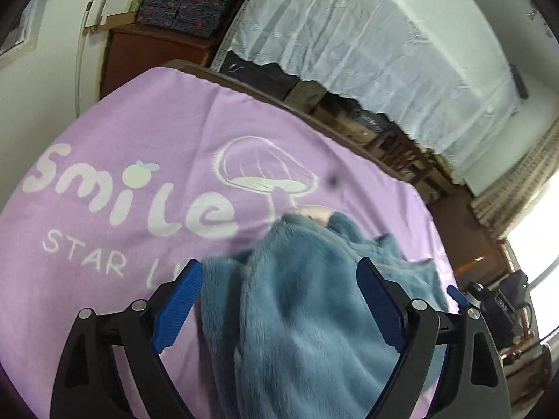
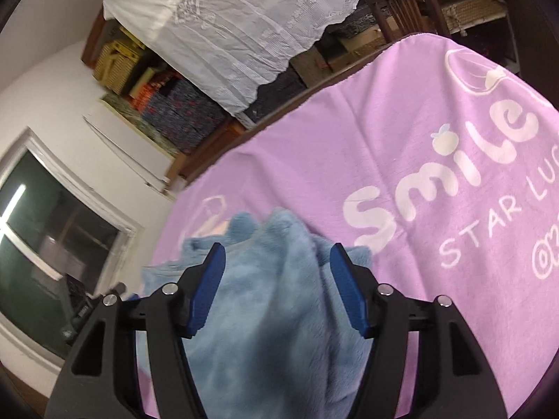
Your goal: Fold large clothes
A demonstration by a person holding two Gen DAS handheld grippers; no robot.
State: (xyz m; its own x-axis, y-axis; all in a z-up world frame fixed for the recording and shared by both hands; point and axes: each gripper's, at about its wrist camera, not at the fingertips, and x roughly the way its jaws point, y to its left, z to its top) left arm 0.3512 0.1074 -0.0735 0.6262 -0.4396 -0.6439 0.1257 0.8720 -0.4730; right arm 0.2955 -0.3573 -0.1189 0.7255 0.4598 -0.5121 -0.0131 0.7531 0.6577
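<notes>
While the blue fleece garment (image 1: 307, 300) lay bunched on the lilac "Smile" blanket (image 1: 139, 122) that covered the table, both tools stood over it with their jaws apart. In the left wrist view the garment sat toward the blanket's near edge, heaped in soft ridges just below the printed mushroom (image 1: 269, 171), with a pale pink patch (image 1: 316, 213) showing at its far end; what that patch was could not be told. The left gripper (image 1: 281, 300) was released: its blue pads (image 1: 178, 303) stood wide on either side of the pile, and fabric lay between them without being pinched. The right gripper (image 2: 277, 288) was likewise unclenched, its pads (image 2: 208, 289) flanking a fold of fleece but not pressing on it as far as the blurred frame showed.

The step in hand looked like letting go after laying the cloth down, or choosing a fresh hold. To do it well, each tool would need to lift clear without dragging the pile, then find a true edge or corner, not a thick middle ridge, since plush this loose slips and bunches. Taking matching points on opposite sides and drawing them apart toward the blanket's side edges should flatten the garment before any fold. The blanket itself might ruck up if a pad caught it.
</notes>
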